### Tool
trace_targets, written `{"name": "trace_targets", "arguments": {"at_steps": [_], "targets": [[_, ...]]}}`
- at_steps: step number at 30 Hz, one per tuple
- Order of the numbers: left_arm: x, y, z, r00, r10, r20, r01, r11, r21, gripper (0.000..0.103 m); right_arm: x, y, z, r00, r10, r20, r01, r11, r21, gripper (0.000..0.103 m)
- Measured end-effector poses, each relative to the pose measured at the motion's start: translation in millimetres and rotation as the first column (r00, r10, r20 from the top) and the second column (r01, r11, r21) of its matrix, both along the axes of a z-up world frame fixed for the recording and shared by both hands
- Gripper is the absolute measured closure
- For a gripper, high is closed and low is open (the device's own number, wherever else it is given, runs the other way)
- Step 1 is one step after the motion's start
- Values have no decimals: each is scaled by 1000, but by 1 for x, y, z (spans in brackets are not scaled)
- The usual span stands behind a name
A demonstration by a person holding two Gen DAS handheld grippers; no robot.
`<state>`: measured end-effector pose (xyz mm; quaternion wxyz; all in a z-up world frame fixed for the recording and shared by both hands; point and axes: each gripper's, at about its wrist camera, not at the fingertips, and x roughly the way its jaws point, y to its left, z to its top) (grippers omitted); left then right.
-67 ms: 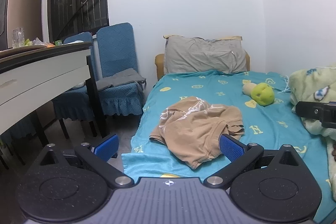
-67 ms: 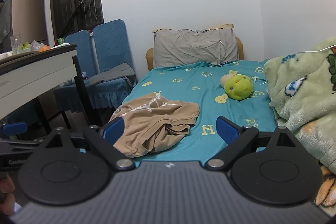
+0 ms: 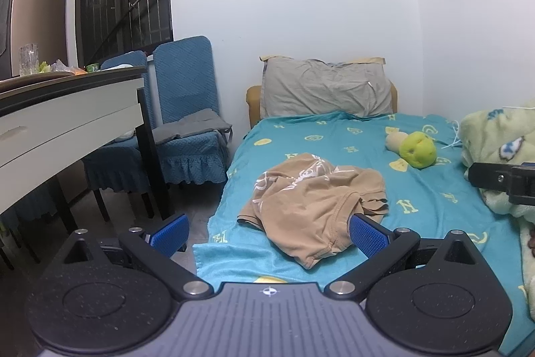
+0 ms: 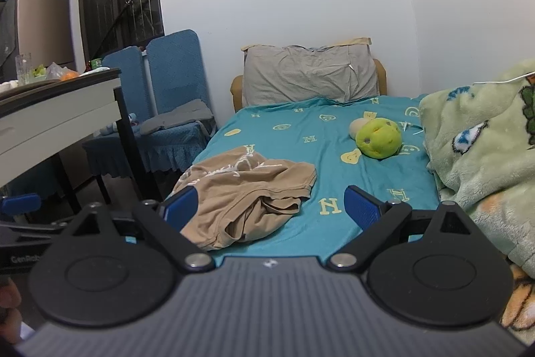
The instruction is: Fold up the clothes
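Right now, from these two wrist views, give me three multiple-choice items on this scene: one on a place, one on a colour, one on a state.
1. Where does the tan garment lie?
A. On the bed sheet
B. On a chair
C. On the pillow

2. What colour is the plush toy's head?
A. Red
B. Green
C. White

3. How do the left gripper and right gripper stand?
A. Both shut on the garment
B. Left shut, right open
C. Both open, holding nothing

Answers:
1. A, the garment sits crumpled on the teal sheet, short of the grey pillow.
2. B, the round head is bright green in both views.
3. C, each gripper's blue pads stand wide apart with nothing clamped between them.
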<state>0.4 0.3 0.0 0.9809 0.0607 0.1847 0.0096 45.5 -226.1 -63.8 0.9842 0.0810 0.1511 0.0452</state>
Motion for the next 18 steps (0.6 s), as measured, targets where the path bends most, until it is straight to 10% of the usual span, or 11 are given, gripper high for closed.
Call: {"name": "trace_targets", "arguments": {"at_steps": [18], "targets": [[-1,4,-1,1000,9,15,-8,999,-54,0,6,0,-7,999,7,-34,-8,999,-53,8]]}}
